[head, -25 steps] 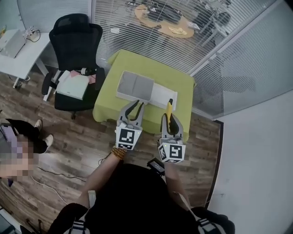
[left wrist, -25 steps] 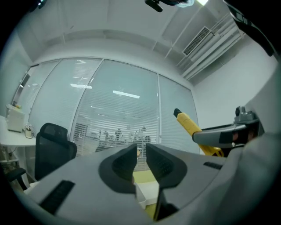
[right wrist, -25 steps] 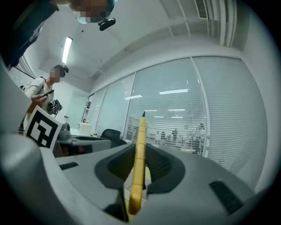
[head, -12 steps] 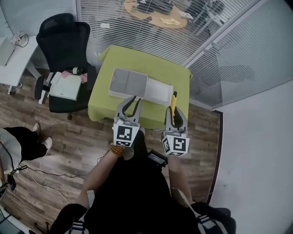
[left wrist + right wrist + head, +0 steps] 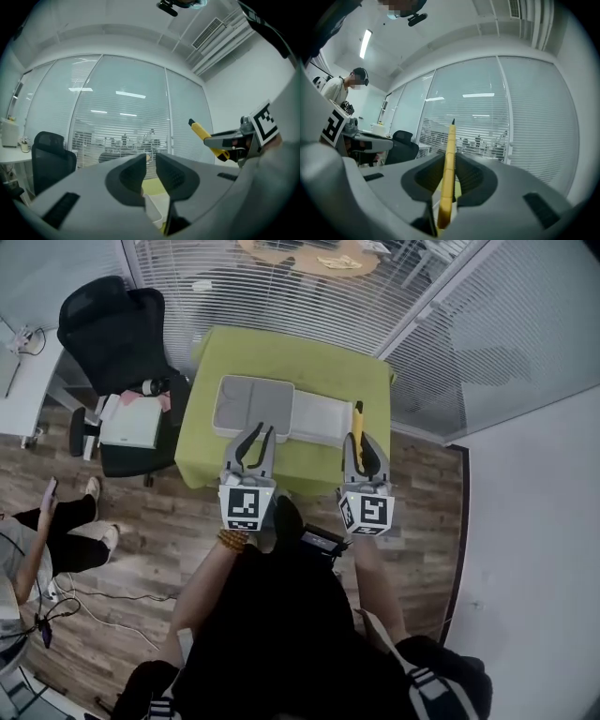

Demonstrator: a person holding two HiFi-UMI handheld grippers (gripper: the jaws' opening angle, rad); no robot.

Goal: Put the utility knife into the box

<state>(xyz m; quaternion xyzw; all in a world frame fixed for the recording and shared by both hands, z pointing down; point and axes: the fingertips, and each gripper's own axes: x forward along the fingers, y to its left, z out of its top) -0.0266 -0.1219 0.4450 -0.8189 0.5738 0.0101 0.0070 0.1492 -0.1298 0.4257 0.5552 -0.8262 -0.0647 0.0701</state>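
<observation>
Nearer the box (image 5: 251,407) now, right tool (image 5: 357,444) pinches utility knife (image 5: 357,420); left tool (image 5: 255,441) narrow, empty; thin pinch risks slippage.

Both arms reach forward side by side toward the near edge of the bench (image 5: 309,371); the left hand-held gripper (image 5: 254,434) has its jaws slightly apart and empty, while the right hand-held gripper (image 5: 361,442) clamps a yellow utility knife (image 5: 357,421), tip pointing away
</observation>
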